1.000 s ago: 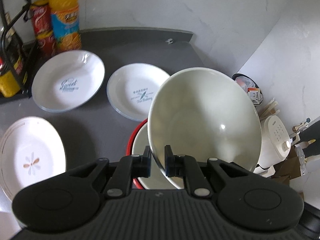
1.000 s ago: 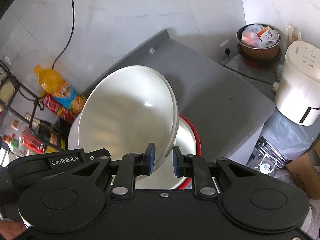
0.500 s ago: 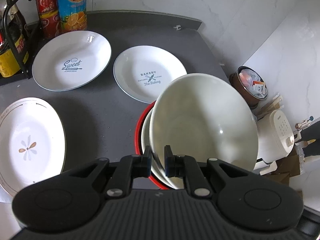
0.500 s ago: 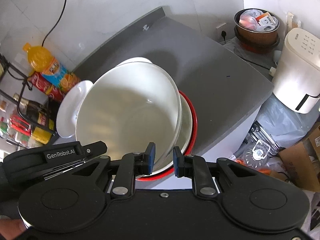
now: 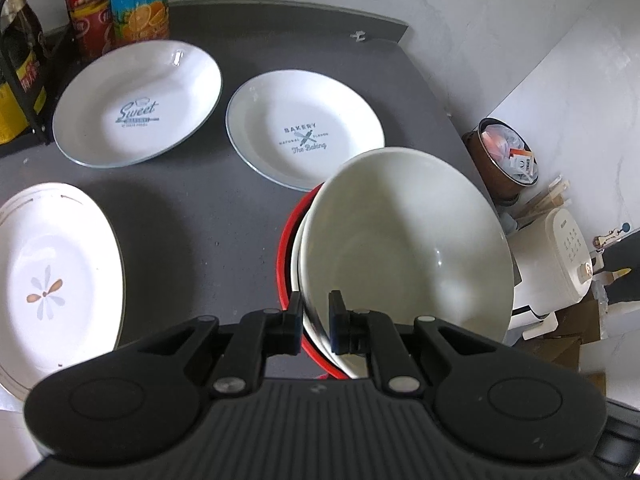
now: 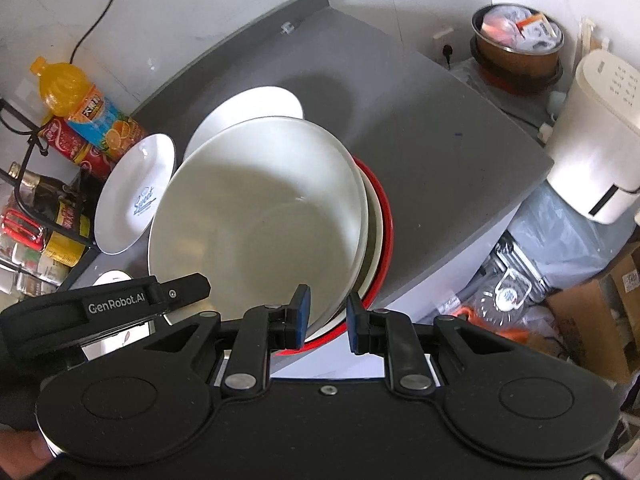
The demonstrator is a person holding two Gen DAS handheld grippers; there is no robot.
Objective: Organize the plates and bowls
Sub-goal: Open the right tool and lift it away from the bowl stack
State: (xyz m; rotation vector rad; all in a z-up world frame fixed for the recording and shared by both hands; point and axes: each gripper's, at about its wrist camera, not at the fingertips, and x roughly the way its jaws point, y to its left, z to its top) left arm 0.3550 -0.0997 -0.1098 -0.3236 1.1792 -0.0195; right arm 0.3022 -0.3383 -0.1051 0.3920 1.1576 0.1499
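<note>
A large white bowl sits tilted in a stack, nested in another white bowl inside a red bowl. My left gripper is shut on the near rim of the top bowl. In the right wrist view my right gripper grips the same white bowl at its near right rim, above the red bowl. Three plates lie flat on the grey counter: a "Sweet" plate, a "Bakery" plate and a flower plate.
Drink bottles and a black wire rack stand at the counter's back left. Past the right edge, lower down, are a white rice cooker and a brown pot of rubbish. The stack stands near the counter's front right corner.
Both grippers have lowered the white bowl from a steep tilt in the air into the stack. It now rests nested in the bowl below, and the views have dropped closer to the counter.
</note>
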